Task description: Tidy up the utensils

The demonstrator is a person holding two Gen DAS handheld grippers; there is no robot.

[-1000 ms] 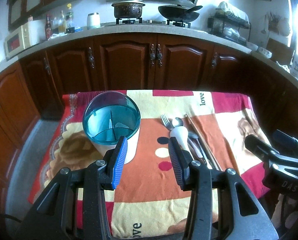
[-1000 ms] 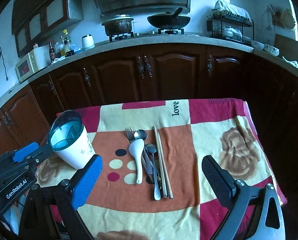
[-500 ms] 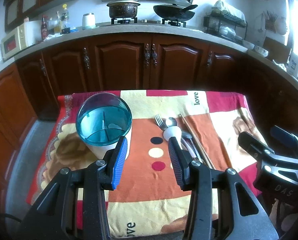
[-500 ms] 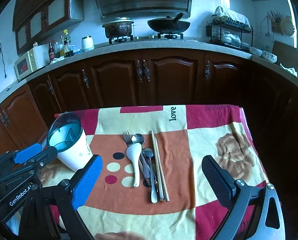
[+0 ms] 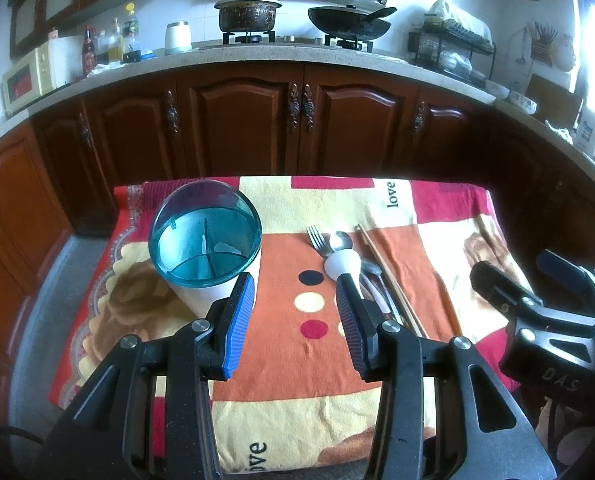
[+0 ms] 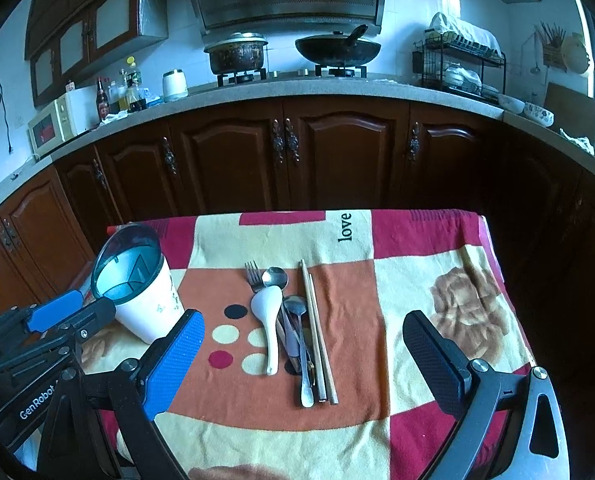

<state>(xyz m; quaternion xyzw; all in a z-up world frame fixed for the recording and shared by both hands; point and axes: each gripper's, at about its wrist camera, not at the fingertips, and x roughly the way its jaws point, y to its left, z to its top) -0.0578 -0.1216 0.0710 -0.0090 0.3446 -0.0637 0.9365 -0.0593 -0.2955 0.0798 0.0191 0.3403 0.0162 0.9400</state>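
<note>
The utensils lie in one tight bundle near the middle of the cloth-covered surface (image 6: 437, 240), handles toward the cameras. Counted in the right wrist view: one fork (image 6: 253, 276), one white ceramic spoon (image 6: 268, 320), two metal spoons, the farther (image 6: 275, 278) beside the fork's head and the nearer (image 6: 300, 332) lower in the bundle, and one pair of chopsticks (image 6: 317, 328) along the bundle's right edge. At least one more handle lies under the spoons, too overlapped to name. One utensil holder (image 6: 141, 292), a white cup with a teal translucent rim, stands upright to the left of the bundle, apart from it.

The left wrist view looks down into the holder (image 5: 205, 240) and shows dividers splitting its inside into compartments, with nothing in them; the right wrist view gives only a slanted glimpse of that interior. The right wrist view shows the bundle at full length, whereas in the left wrist view the handles of the white spoon (image 5: 343, 264) and chopsticks (image 5: 389, 280) run behind a finger.

The left gripper (image 5: 293, 312) hangs above the surface's near part with its jaws well apart and nothing between them, touching neither holder nor utensils. The right gripper (image 6: 301, 344) is spread wider, also bare, framing the bundle from above.
</note>
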